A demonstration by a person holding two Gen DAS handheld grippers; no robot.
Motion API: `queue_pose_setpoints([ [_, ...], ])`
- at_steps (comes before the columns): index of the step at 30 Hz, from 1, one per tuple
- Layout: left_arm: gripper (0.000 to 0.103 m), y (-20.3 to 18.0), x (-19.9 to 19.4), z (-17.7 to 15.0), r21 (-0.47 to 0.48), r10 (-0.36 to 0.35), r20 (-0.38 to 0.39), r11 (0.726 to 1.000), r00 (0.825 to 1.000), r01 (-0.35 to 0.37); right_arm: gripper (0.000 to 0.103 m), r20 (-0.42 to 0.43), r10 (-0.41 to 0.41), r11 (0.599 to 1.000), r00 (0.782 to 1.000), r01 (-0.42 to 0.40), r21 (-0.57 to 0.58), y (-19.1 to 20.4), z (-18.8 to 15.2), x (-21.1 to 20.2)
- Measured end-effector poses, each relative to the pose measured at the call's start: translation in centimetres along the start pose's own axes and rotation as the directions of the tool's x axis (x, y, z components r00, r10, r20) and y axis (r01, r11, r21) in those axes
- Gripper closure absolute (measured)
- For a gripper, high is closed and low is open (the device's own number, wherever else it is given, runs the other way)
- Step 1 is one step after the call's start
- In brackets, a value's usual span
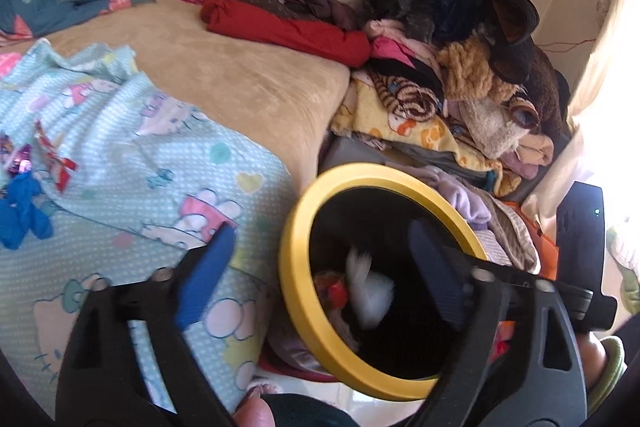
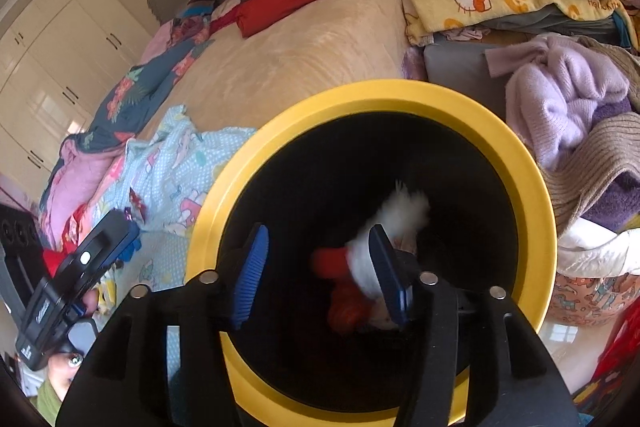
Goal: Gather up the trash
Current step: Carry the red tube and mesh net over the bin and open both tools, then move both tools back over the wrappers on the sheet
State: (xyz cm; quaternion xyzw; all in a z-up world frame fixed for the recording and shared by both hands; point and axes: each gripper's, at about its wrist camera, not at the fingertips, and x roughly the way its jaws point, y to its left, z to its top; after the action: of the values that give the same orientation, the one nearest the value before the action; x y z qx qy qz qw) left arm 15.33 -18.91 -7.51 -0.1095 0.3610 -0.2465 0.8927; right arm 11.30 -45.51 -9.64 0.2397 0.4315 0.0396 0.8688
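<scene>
A black bin with a yellow rim (image 1: pixel 294 267) (image 2: pixel 532 163) stands beside the bed. Inside it lie a white crumpled tissue (image 1: pixel 370 289) (image 2: pixel 400 211), blurred, and red trash (image 1: pixel 332 289) (image 2: pixel 332 263). My right gripper (image 2: pixel 320 275) is open above the bin's mouth, with nothing between its blue pads. My left gripper (image 1: pixel 320 279) is open and empty, straddling the bin's near rim. More trash lies on the light blue blanket at the far left: a red-white wrapper (image 1: pixel 54 157), a shiny purple wrapper (image 1: pixel 20 159) and a blue crumpled piece (image 1: pixel 20 211).
The bed carries a beige cover (image 1: pixel 224 67), a light blue cartoon blanket (image 1: pixel 132 167) and a big heap of clothes (image 1: pixel 420 39) at the back right. A lilac sweater (image 2: pixel 560 99) and a laundry basket (image 2: pixel 592 291) stand right of the bin. White wardrobes (image 2: pixel 52 39) line the left.
</scene>
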Motion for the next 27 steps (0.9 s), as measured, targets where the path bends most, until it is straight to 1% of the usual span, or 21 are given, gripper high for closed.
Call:
queue_pose_setpoints([
  [2, 0.011, 0.1, -0.6, 0.0, 0.013, 0.013, 0.017, 1.000, 1.000, -0.013, 0.040, 0.022, 0.001, 1.000, 1.000, -0.001, -0.010, 0.4, 0.1, -0.3],
  [4, 0.011, 0.2, -1.3, 0.0, 0.028, 0.036, 0.032, 0.999, 0.999, -0.037, 0.039, 0.039, 0.009, 1.000, 0.999, -0.008, -0.027, 0.9, 0.2, -0.5],
  [5, 0.011, 0.3, -1.7, -0.1, 0.032, 0.045, 0.042, 0.998, 0.998, -0.046, 0.037, 0.054, 0.017, 0.999, 0.998, -0.015, -0.042, 1.4, 0.3, -0.6],
  [8, 0.011, 0.8, -2.8, 0.1, 0.034, 0.060, 0.069, 0.997, 0.996, -0.062, 0.033, 0.095, 0.023, 0.997, 0.995, -0.016, -0.078, 2.5, 0.5, -1.1],
  [13, 0.011, 1.7, -4.8, 0.4, 0.033, 0.099, 0.119, 0.994, 0.988, -0.103, 0.032, 0.151, 0.054, 0.992, 0.987, -0.035, -0.125, 4.4, 0.5, -1.7],
  [19, 0.011, 3.2, -7.2, 0.8, 0.017, 0.141, 0.170, 0.989, 0.975, -0.146, 0.031, 0.210, 0.122, 0.976, 0.970, -0.079, -0.202, 7.4, 0.5, -2.4],
  [27, 0.011, 5.8, -10.0, 0.5, -0.020, 0.196, 0.212, 0.980, 0.957, -0.197, 0.030, 0.239, 0.208, 0.944, 0.949, -0.131, -0.303, 11.6, -0.3, -2.6],
])
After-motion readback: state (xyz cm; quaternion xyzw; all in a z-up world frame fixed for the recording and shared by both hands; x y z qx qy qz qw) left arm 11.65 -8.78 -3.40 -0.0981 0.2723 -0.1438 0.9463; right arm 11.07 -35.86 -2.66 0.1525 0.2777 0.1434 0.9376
